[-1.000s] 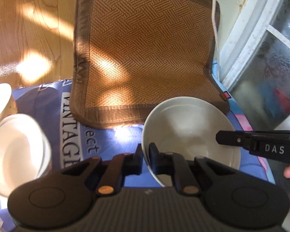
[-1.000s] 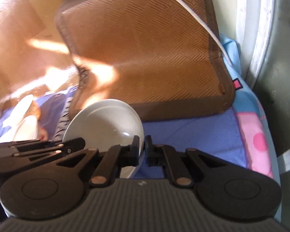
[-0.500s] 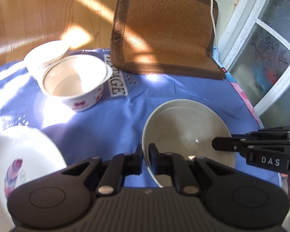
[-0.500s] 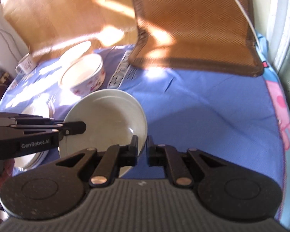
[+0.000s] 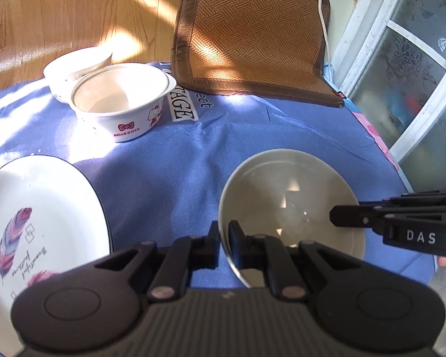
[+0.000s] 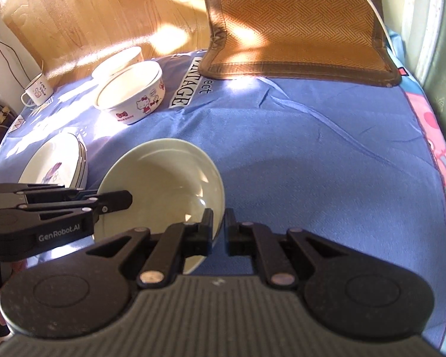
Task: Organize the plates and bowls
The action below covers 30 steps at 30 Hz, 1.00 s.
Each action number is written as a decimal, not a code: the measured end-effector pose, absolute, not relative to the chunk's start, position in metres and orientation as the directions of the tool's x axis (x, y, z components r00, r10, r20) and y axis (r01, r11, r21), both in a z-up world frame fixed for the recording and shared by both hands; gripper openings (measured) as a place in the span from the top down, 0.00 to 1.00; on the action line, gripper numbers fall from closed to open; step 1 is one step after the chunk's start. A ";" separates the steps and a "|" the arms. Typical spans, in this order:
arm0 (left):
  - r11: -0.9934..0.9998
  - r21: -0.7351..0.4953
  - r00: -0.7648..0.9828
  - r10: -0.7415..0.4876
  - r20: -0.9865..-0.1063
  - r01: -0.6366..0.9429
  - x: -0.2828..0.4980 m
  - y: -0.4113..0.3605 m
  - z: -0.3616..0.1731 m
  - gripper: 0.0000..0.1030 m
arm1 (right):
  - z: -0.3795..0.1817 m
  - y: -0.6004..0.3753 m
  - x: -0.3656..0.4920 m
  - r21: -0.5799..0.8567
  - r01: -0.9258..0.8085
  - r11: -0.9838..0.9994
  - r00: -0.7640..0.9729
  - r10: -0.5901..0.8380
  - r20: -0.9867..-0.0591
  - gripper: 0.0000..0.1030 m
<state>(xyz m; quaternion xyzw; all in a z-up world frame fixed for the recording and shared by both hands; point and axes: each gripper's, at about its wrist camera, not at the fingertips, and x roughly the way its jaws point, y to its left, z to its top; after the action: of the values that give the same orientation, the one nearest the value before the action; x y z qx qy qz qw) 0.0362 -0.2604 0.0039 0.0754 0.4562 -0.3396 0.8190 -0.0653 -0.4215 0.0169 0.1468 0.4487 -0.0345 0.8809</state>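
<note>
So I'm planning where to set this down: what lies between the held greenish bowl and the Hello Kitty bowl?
Only bare blue cloth lies between the greenish bowl and the Hello Kitty bowl; both wrist views show it.

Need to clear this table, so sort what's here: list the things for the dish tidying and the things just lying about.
Job: grey-green bowl, held by left claw and right claw; Hello Kitty bowl; white bowl; feather plates.

Lying about: woven mat; enamel mug; white cable.

Strong daylight falls in patches across the wooden floor (image 5: pixel 74 15) and woven mat (image 5: pixel 252 29), overexposing the feather plate (image 5: pixel 44 208). The blue cloth (image 6: pixel 312 148) carries hard shadows. Fisheye distortion curves all edges; focus is sharp.
</note>
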 end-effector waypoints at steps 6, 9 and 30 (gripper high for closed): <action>0.756 -0.139 0.367 -0.459 -0.809 0.640 0.032 -0.261 0.005 0.73 | 0.014 -0.425 -0.069 0.251 0.187 0.950 0.593 0.095 -0.800 0.77; 0.754 -0.150 0.385 -0.484 -0.786 0.639 0.037 -0.247 0.022 0.67 | 0.024 -0.427 -0.073 0.229 0.194 0.954 0.627 0.059 -0.776 0.64; 0.868 -0.154 0.468 -0.395 -0.791 0.473 0.224 -0.183 0.061 0.65 | 0.073 -0.402 0.100 0.284 0.083 0.955 0.574 0.187 -0.797 0.64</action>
<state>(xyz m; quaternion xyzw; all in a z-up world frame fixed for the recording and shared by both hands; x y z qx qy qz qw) 0.2242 -0.1835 0.0614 0.0433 0.4494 -0.2534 0.8555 0.0998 -0.4023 0.0729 0.1465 0.4605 0.0296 0.8750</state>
